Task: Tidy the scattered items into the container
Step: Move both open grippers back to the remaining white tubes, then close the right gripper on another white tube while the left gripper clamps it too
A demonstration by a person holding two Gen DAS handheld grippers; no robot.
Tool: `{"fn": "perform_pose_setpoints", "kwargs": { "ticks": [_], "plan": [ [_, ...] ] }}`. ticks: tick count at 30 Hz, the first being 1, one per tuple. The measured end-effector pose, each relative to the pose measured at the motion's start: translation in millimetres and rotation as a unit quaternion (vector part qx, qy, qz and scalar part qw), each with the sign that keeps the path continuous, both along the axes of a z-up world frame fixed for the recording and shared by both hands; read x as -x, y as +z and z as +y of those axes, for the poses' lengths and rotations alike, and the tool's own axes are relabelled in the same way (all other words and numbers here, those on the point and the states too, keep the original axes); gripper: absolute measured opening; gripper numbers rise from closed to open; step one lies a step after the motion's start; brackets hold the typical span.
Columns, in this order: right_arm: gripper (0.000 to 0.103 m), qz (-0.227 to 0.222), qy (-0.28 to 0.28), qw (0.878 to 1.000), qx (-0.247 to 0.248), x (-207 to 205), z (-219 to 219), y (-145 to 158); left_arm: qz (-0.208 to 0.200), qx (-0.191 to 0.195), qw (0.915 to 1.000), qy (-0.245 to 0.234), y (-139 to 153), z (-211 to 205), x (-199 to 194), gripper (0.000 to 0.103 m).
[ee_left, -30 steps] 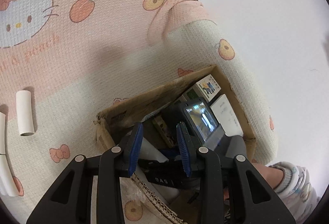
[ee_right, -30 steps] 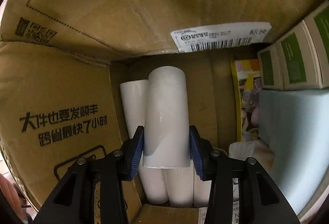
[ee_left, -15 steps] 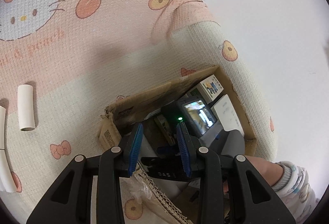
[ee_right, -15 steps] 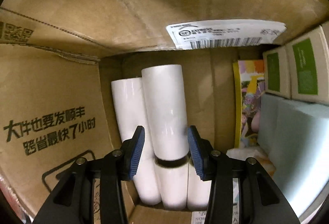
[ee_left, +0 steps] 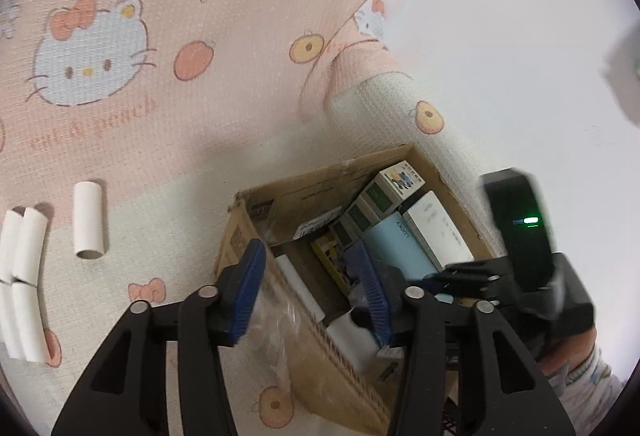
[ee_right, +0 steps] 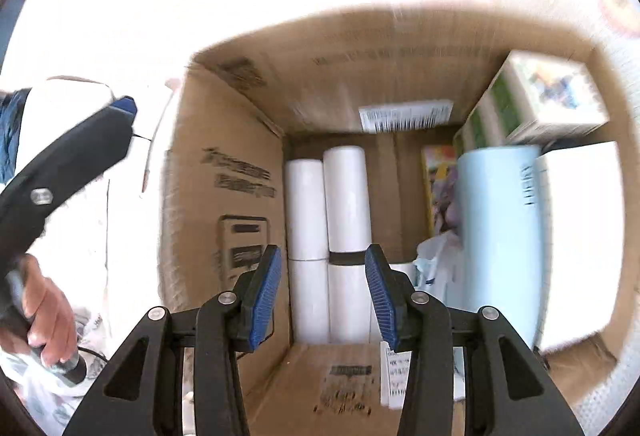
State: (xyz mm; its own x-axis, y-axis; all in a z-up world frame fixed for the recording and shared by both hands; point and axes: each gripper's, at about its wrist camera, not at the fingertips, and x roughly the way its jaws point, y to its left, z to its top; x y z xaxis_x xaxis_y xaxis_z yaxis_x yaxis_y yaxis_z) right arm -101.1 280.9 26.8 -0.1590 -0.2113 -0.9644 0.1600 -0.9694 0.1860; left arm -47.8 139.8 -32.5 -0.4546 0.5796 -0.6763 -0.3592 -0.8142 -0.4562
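Note:
An open cardboard box [ee_left: 320, 180] stands on a pink cartoon-cat mat [ee_left: 160, 16]. Several white tubes [ee_right: 346, 196] lie side by side on the floor of the box [ee_right: 224, 204]. My right gripper [ee_right: 323, 300] hovers above them, open, with nothing between its pads. My left gripper [ee_left: 310, 292] hangs over the box's near left corner. Its jaws are opening, and the pads press on nothing; only the box wall and a clear plastic scrap show behind the gap. One loose white tube [ee_left: 89, 220] lies on the mat, with several more tubes [ee_left: 22, 284] at the far left.
A light blue box [ee_right: 496, 228], a white box [ee_left: 436, 228] and small green-labelled cartons [ee_left: 394, 184] fill the container's right half. White floor [ee_left: 520, 36] lies beyond the mat. A hand [ee_right: 40, 316] holds the left gripper's handle beside the box.
The right gripper has risen out of the box, leaving the white tube lying on the others. The left gripper's jaws have widened and it has pulled back, so more of the mat shows.

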Motion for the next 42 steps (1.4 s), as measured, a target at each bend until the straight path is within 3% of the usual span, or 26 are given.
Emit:
{"fn": "perform_pose_setpoints", "kwargs": {
  "ticks": [5,8,13,19,27,30,35,37,42],
  "plan": [
    [0.041,0.105,0.012,0.994,-0.033,-45,-30,44,0.02,-0.026,0.9994,0.014,-2,-32,-31,0.059],
    [0.041,0.145,0.005,0.988,-0.047,-60,-49,42,0.035,-0.011,0.9989,0.028,-4,-49,-42,0.061],
    [0.041,0.176,0.024,0.982,-0.062,-65,-84,36,0.041,0.027,0.9968,0.063,-22,-82,-43,0.062],
    [0.041,0.242,0.089,0.962,-0.086,-67,-142,38,-0.013,0.001,0.9926,0.121,-67,-137,-20,0.062],
    [0.041,0.304,0.165,0.931,-0.112,-65,-203,6,-0.057,-0.007,0.9856,0.159,-111,-185,22,0.062],
    [0.041,0.305,0.148,0.935,-0.106,-56,-215,-16,-0.079,-0.027,0.9823,0.168,-126,-197,34,0.062],
    [0.042,0.286,0.079,0.953,-0.057,-33,-222,-57,-0.099,-0.074,0.9749,0.185,-144,-212,40,0.062],
    [0.052,0.283,0.063,0.956,-0.043,-23,-226,-75,-0.104,-0.086,0.9728,0.188,-150,-215,42,0.062],
    [0.061,0.275,0.064,0.959,0.003,-2,-239,-117,-0.116,-0.111,0.9668,0.199,-167,-223,56,0.061]
  ]
}}
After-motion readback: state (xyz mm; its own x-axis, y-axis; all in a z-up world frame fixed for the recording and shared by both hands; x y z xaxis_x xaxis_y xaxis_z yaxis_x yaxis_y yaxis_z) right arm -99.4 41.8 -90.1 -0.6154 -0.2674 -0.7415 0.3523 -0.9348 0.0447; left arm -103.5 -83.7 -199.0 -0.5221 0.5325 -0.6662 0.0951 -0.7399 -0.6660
